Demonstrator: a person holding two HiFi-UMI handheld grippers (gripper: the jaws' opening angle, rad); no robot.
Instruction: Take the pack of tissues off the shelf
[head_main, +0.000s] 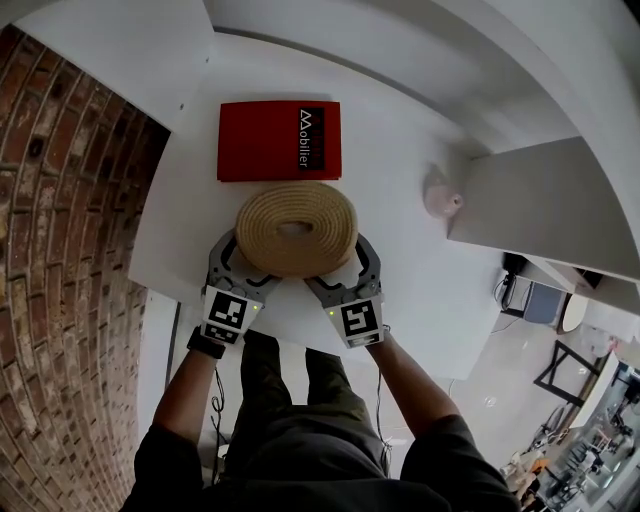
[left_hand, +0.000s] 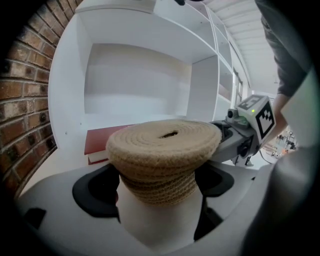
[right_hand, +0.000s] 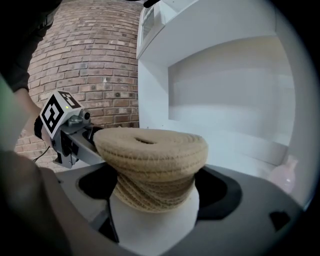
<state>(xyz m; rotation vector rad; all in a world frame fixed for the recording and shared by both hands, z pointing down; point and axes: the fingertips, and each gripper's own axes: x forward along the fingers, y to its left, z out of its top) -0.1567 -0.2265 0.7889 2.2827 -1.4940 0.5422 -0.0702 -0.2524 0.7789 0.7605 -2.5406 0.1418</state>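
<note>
The pack of tissues (head_main: 296, 228) is a round tan woven-rope holder with a slot in its top, at the front part of the white shelf (head_main: 410, 290). My left gripper (head_main: 236, 268) is shut on its left side and my right gripper (head_main: 348, 272) is shut on its right side. In the left gripper view the pack (left_hand: 165, 150) fills the space between the jaws of the left gripper (left_hand: 160, 202), and the right gripper (left_hand: 242, 137) shows beyond it. The right gripper view shows the pack (right_hand: 150, 160) held in the right gripper (right_hand: 152, 207), with the left gripper (right_hand: 70, 135) behind. Whether the pack rests on the shelf cannot be told.
A red book (head_main: 279, 140) lies flat on the shelf just behind the pack. A small pinkish object (head_main: 440, 195) stands at the right by a white upright panel (head_main: 540, 200). A brick wall (head_main: 60, 250) runs along the left. White shelf compartments (left_hand: 135, 85) rise behind.
</note>
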